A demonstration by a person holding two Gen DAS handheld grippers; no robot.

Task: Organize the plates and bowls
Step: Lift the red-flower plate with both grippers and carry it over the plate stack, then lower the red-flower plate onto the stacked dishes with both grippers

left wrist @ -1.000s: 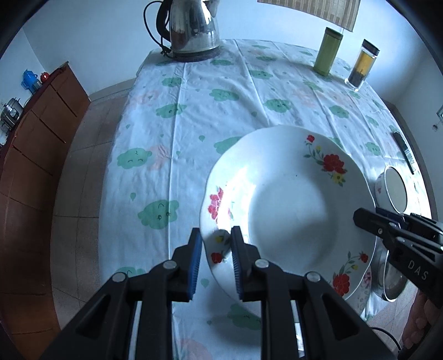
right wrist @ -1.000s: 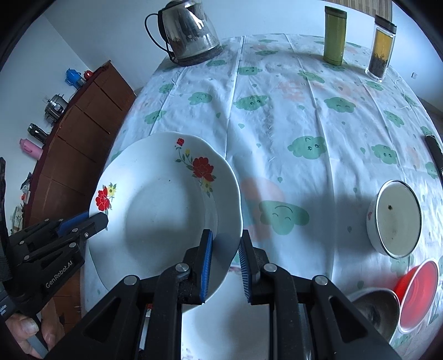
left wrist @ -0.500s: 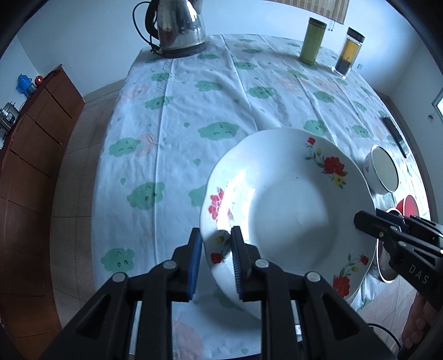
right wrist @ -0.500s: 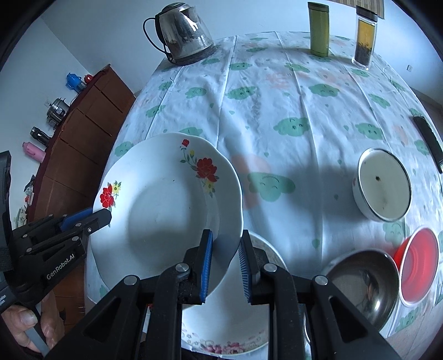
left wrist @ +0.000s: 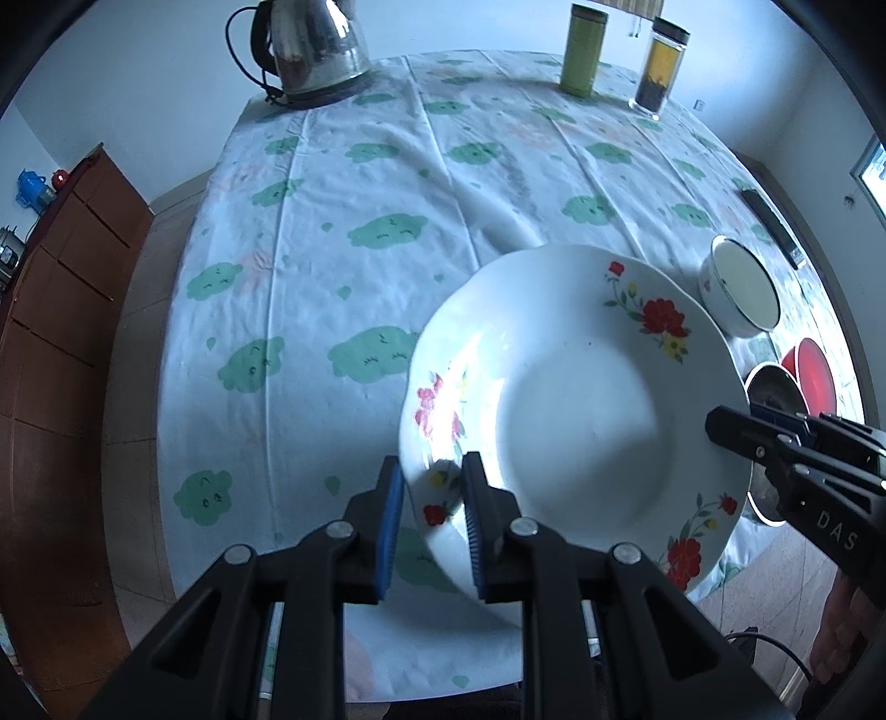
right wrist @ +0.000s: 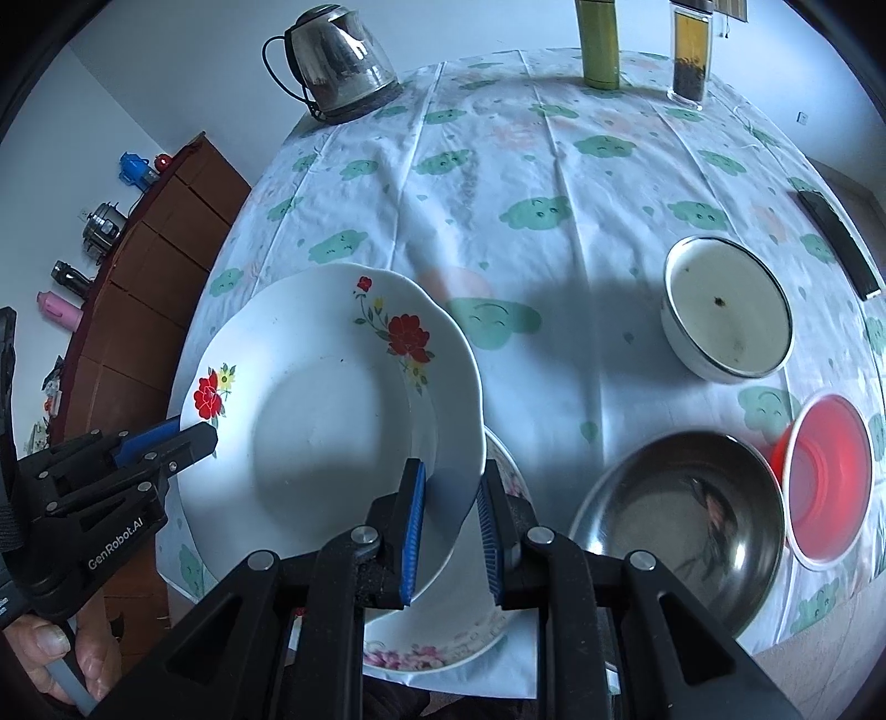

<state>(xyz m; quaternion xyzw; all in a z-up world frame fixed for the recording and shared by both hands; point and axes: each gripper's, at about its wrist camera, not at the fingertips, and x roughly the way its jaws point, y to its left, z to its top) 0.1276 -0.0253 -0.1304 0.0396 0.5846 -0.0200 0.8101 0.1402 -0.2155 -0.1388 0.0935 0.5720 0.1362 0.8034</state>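
Note:
A white plate with red flowers (left wrist: 576, 410) (right wrist: 332, 410) is held in the air over the table's near edge. My left gripper (left wrist: 429, 498) is shut on its left rim. My right gripper (right wrist: 451, 509) is shut on its right rim. Each gripper shows in the other's view: the right one (left wrist: 797, 459), the left one (right wrist: 127, 476). Below the lifted plate lies a second plate with pink flowers (right wrist: 443, 642), mostly hidden. A white bowl (right wrist: 725, 310), a steel bowl (right wrist: 681, 515) and a red bowl (right wrist: 825, 476) stand to the right.
The table has a white cloth with green clouds (left wrist: 387, 232). A glass kettle (left wrist: 310, 50), a green canister (left wrist: 581, 50) and a jar (left wrist: 659, 66) stand at the far edge. A dark remote (right wrist: 836, 238) lies at the right. A wooden cabinet (left wrist: 55, 288) stands left.
Both grippers have carried the plate up and back toward the near edge. The second plate and the steel and red bowls have come into view below.

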